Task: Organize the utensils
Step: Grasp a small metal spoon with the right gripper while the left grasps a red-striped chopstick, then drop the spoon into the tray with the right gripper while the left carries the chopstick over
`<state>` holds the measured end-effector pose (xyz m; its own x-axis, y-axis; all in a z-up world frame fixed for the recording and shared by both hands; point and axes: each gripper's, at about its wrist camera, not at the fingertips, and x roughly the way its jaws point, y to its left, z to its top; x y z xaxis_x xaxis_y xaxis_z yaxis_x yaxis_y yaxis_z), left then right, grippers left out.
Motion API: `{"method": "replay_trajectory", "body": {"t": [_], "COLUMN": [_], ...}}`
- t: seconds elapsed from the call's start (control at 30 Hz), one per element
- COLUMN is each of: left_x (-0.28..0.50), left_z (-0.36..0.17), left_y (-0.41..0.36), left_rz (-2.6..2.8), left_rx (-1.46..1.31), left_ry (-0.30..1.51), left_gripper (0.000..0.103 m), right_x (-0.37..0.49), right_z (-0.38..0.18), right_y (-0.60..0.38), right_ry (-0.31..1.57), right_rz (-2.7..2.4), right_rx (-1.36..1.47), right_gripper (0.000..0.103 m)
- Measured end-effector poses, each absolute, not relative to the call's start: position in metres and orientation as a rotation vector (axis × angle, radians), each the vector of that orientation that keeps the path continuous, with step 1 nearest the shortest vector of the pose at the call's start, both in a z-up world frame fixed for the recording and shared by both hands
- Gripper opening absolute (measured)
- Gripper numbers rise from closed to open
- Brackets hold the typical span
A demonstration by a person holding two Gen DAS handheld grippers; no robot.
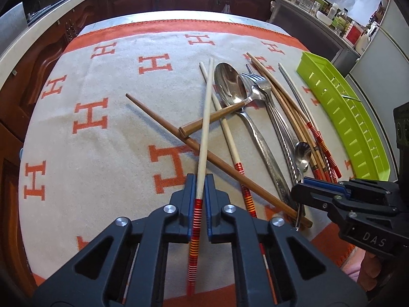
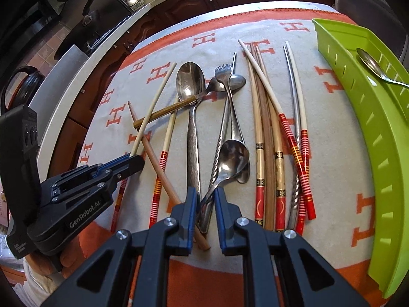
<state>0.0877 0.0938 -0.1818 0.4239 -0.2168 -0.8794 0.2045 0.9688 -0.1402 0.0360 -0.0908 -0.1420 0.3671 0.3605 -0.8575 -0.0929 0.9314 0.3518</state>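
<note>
Left gripper [image 1: 200,179] pinched the cream chopstick [image 1: 206,117]; right gripper [image 2: 205,194] sat spread around a spoon handle [image 2: 208,204].

Near to far, as I read it: left jaws were clamped on the chopstick just above its red-striped end, tip raised over the pile. Right jaws straddled the small spoon [image 2: 234,160] without closing on it. Beyond lay the loose heap on the H-pattern cloth [image 1: 102,81]: brown chopsticks [image 1: 163,120], large spoon [image 2: 190,80], fork [image 2: 223,73], striped chopstick bundle [image 2: 294,138]. Far right, the green tray [image 2: 378,133] held only one spoon [image 2: 370,62]. My call: barely started, nearly everything left to sort.
</note>
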Motion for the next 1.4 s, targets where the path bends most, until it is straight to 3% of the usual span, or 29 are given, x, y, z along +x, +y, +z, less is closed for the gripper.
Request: {"method": "replay_trajectory", "body": {"t": [0.27, 0.8, 1.4], "left_x": [0.081, 0.049, 0.070], "left_z": [-0.181, -0.137, -0.083], "left_y": [0.089, 0.074, -0.080], "left_rz": [-0.252, -0.277, -0.405], "left_rx": [0.003, -0.066, -0.108], "left_ry": [1.091, 1.044, 1.070], "left_gripper": [0.003, 0.003, 0.003], "right_x": [0.034, 0.016, 0.031], "right_z": [-0.141, -0.114, -0.054], "right_y": [-0.101, -0.124, -0.263], "right_ry": [1.138, 1.051, 0.947], "right_rz": [0.283, 0.344, 0.150], "right_rx": [0.313, 0.383, 0.338], "right_gripper": [0.002, 0.002, 0.002]}}
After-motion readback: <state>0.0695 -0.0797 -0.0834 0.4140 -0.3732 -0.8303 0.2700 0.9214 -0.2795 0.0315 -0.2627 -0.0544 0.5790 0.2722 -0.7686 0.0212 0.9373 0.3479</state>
